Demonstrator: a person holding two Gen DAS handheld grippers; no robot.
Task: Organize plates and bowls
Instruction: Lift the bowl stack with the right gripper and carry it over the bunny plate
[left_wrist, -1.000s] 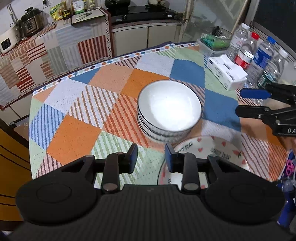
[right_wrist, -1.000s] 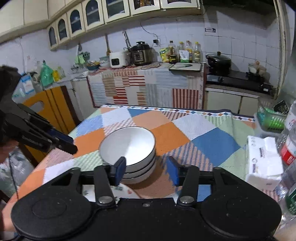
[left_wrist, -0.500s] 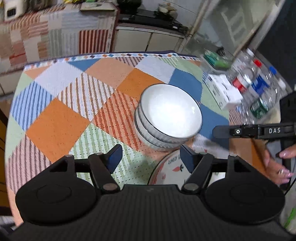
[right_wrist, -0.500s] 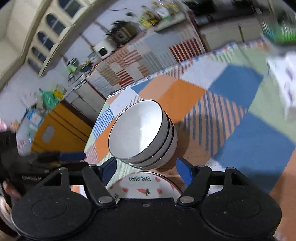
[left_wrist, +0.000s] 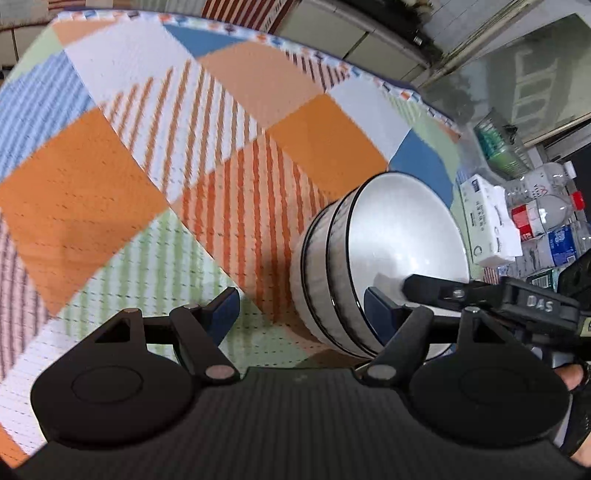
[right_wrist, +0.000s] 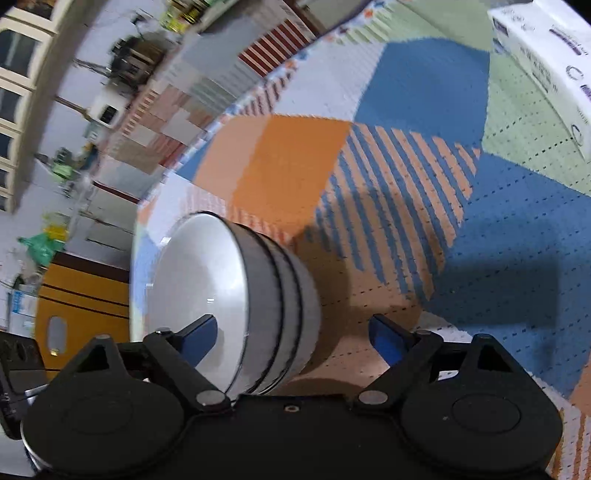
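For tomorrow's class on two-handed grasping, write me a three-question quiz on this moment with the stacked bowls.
1. True or false: the stack of bowls rests on a patterned tablecloth.
2. What straddles the stack's wall in each wrist view?
A. the fingers of that view's gripper
B. a bottle
C. a lid
3. Fill in: the white box lies ____ the stack.

Key
1. True.
2. A: left gripper and right gripper each have one finger inside the top bowl, one outside; pads not pressing.
3. Beside, apart.
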